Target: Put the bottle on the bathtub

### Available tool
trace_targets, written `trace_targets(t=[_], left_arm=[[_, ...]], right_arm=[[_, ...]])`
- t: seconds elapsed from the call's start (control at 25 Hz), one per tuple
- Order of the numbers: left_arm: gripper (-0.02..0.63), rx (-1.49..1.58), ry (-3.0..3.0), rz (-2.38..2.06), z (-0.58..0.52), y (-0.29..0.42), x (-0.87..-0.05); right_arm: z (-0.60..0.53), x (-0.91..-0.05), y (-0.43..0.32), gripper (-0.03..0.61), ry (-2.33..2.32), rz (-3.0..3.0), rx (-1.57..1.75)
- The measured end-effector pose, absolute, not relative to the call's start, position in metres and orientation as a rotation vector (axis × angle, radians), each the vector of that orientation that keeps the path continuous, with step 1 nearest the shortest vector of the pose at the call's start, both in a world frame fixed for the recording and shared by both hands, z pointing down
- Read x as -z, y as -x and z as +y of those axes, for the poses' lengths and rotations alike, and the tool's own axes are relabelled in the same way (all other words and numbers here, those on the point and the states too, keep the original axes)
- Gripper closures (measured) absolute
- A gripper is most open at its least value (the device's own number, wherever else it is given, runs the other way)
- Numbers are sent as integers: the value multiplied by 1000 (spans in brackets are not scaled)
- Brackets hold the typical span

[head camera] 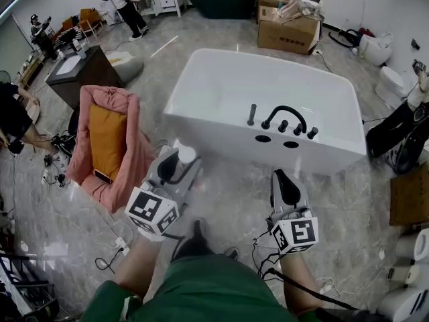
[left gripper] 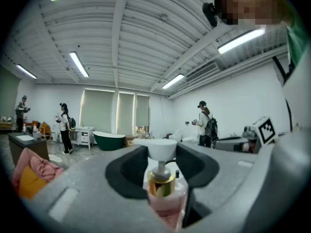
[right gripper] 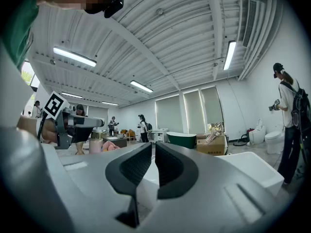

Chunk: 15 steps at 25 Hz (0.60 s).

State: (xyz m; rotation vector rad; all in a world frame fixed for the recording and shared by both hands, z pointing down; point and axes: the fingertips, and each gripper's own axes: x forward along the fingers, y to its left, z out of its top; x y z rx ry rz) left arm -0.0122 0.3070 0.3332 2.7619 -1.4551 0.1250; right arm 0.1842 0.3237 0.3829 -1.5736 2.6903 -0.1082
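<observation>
Bathtub rim [head camera: 335, 154] is awaiting placement: I am carrying the bottle [left gripper: 165, 203] clamped in left gripper [left gripper: 163, 161]; right gripper [right gripper: 153, 166] closed, empty.

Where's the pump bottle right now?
The bottle is gripped upright in the left claw, left of centre in the head view, just short of the white bathtub and its near wall.

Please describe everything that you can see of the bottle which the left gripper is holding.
The bottle is a pump dispenser: a clear body with pink contents, a gold collar and a white pump head on a thin stem. It looks like plastic. It stands upright between the jaws of the left gripper, which close on its sides. It is in the air, just short of the white bathtub, and touches nothing else.
</observation>
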Motion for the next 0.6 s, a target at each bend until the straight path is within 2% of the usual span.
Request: trace_targets(t=[0.28,0.6], left_arm=[[440,-92,-2783,-1436,330,38,-331],[439,-94,-2844,-1340,317,100,-332]], right_arm=[[341,-388,-155,555,1591,2687,135],[335,-375,-92,555,1661,2621,187]])
